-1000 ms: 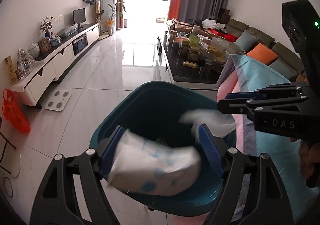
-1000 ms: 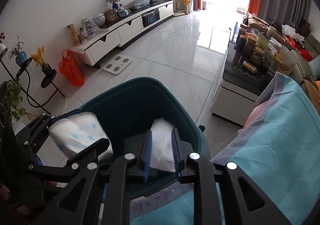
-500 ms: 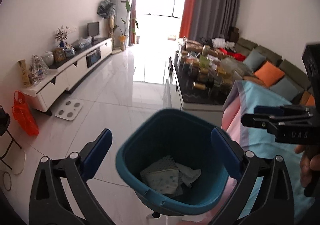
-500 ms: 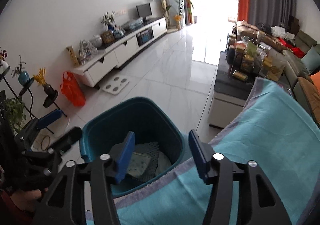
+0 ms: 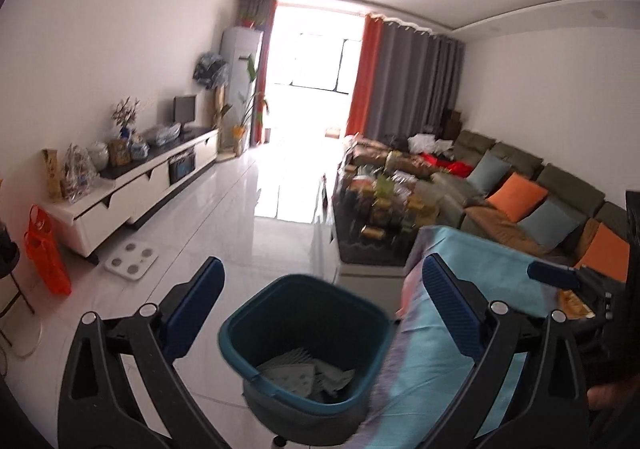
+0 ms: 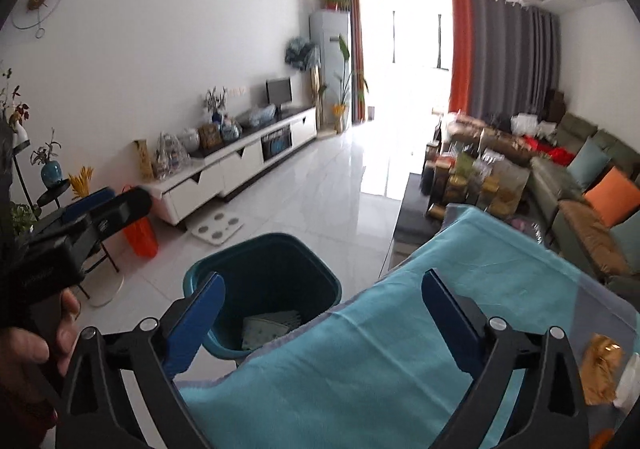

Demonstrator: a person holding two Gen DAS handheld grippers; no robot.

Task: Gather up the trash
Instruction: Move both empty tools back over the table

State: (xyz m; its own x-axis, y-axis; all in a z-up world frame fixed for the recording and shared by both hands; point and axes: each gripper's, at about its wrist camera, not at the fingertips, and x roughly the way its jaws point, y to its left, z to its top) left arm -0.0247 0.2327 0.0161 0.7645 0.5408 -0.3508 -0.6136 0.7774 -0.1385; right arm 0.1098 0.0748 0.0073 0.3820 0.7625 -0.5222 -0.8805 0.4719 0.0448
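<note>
While our left gripper [image 5: 322, 313] has its 2 blue pads spread wide with nothing between them, our right gripper [image 6: 322, 319] is opening its jaws, and they too are empty. We see the teal bin [image 5: 240, 323] on the white tiled floor just past both sets of fingers, standing against the edge of the table draped in a turquoise cloth [image 6: 500, 269]. Inside the bin lie the dropped pieces of trash [image 5: 304, 371]: pale crumpled paper and a dotted wrapper at the bottom. On the cloth at the right edge of the right wrist view, we see a gold wrapper [image 6: 600, 365] with something white beside it. Further out are a coffee table crowded with jars [image 6: 472, 177], a white media console [image 5: 132, 185] along the wall and a sofa [image 5: 560, 185] with orange and blue cushions.
</note>
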